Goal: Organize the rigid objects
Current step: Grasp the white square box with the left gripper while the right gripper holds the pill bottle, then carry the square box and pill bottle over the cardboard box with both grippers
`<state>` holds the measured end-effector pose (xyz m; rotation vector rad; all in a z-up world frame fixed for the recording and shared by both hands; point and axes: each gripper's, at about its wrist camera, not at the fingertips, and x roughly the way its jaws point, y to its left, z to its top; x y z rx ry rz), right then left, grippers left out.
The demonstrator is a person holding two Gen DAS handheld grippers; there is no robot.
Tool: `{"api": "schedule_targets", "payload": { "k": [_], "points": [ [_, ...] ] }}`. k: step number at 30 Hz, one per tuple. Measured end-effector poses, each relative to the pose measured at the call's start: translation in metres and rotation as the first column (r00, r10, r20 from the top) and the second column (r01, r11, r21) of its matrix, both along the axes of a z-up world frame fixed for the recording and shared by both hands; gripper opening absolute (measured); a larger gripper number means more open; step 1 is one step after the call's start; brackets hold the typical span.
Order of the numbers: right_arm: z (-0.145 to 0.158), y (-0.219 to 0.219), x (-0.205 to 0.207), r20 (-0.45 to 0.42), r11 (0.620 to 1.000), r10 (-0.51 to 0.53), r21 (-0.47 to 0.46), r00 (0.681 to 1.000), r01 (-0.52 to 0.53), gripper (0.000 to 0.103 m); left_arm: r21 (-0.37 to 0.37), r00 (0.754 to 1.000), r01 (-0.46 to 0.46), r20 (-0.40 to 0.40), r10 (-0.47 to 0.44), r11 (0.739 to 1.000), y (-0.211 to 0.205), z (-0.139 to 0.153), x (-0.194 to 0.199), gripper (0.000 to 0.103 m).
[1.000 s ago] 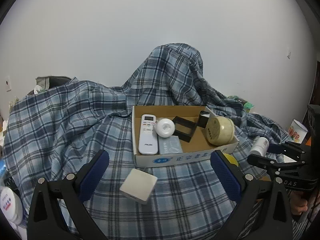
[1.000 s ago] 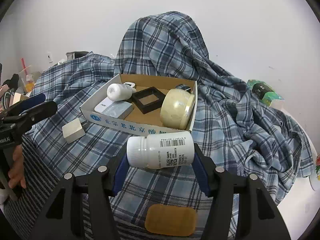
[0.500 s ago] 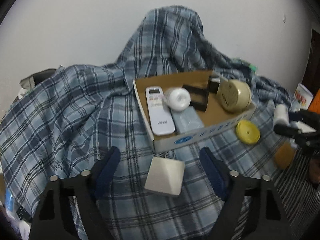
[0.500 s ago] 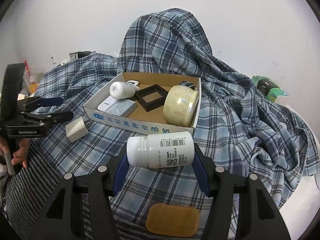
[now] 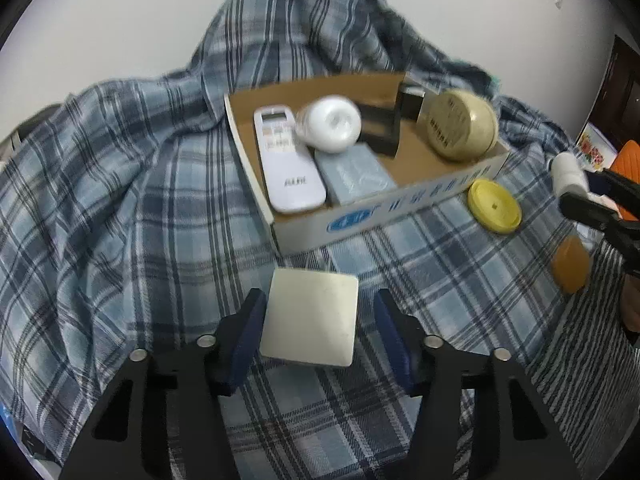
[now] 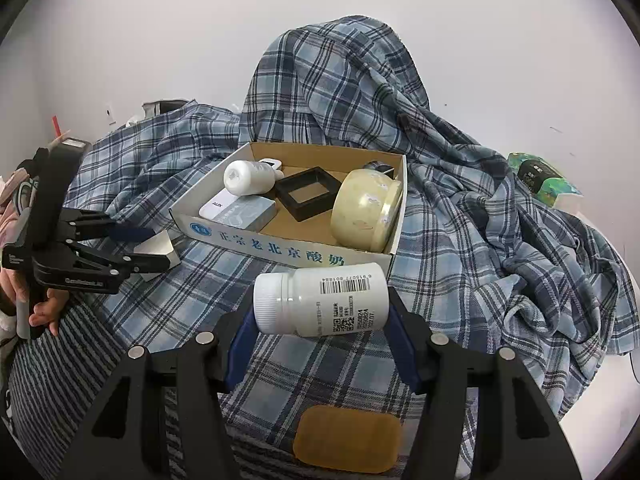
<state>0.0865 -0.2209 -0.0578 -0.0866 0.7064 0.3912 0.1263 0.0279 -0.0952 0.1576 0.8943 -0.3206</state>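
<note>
Left wrist view shows the box (image 5: 362, 216) already holding a remote (image 5: 289, 164), a white bottle (image 5: 330, 126), a grey pack (image 5: 354, 176), a black frame (image 5: 380, 128) and a cream jar (image 5: 460, 124). The left gripper (image 5: 318, 330) has just been closing around the white cube (image 5: 312, 322); its left pad seems to touch, the right one is apart, so it is not gripped yet. The right gripper (image 6: 320, 320) is clamped on a pill bottle (image 6: 322, 300) in front of the box. I judge about half is left: cube, pill bottle, yellow lid (image 5: 495, 207), amber bar (image 6: 346, 432).
</note>
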Motion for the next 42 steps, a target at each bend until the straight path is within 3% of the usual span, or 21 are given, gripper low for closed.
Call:
{"api": "schedule_targets", "payload": {
  "k": [3, 6, 17, 24, 28, 32, 39, 42],
  "points": [
    [0.000, 0.000, 0.000, 0.004, 1.000, 0.000, 0.000, 1.000, 0.000, 0.058, 0.010, 0.999, -0.011, -0.050, 0.012, 1.000, 0.000, -0.008, 0.007, 0.047],
    [0.001, 0.000, 0.000, 0.006, 1.000, 0.004, -0.001, 1.000, -0.004, 0.058, -0.010, 0.999, -0.019, -0.044, 0.018, 1.000, 0.003, -0.008, 0.007, 0.047],
    [0.001, -0.002, -0.001, 0.010, 1.000, -0.001, 0.002, 1.000, 0.001, 0.058, -0.012, 0.989, -0.011, 0.147, 0.013, 1.000, 0.005, 0.014, -0.017, 0.047],
    [0.001, -0.002, -0.001, 0.008, 1.000, -0.007, 0.002, 1.000, 0.007, 0.058, -0.031, 0.955, 0.009, 0.297, 0.001, 0.999, 0.004, 0.032, -0.043, 0.047],
    [0.005, -0.006, 0.000, 0.014, 1.000, -0.022, 0.013, 1.000, 0.022, 0.058, 0.001, 0.934, -0.045, 0.354, 0.041, 0.999, 0.001, 0.039, -0.052, 0.047],
    [0.012, -0.010, 0.003, 0.024, 0.998, -0.055, 0.009, 0.998, 0.055, 0.058, -0.047, 0.914, -0.057, 0.399, 0.071, 0.997, -0.004, 0.057, -0.073, 0.047],
    [0.050, -0.015, -0.010, 0.127, 0.996, -0.084, 0.039, 0.988, 0.080, 0.058, -0.064, 0.869, -0.058, 0.488, 0.082, 0.996, -0.024, 0.088, -0.097, 0.047],
    [0.068, -0.016, -0.020, 0.168, 0.995, -0.091, 0.064, 0.982, 0.081, 0.058, -0.093, 0.864, -0.048, 0.496, 0.088, 0.995, -0.033, 0.099, -0.101, 0.047]
  ]
}}
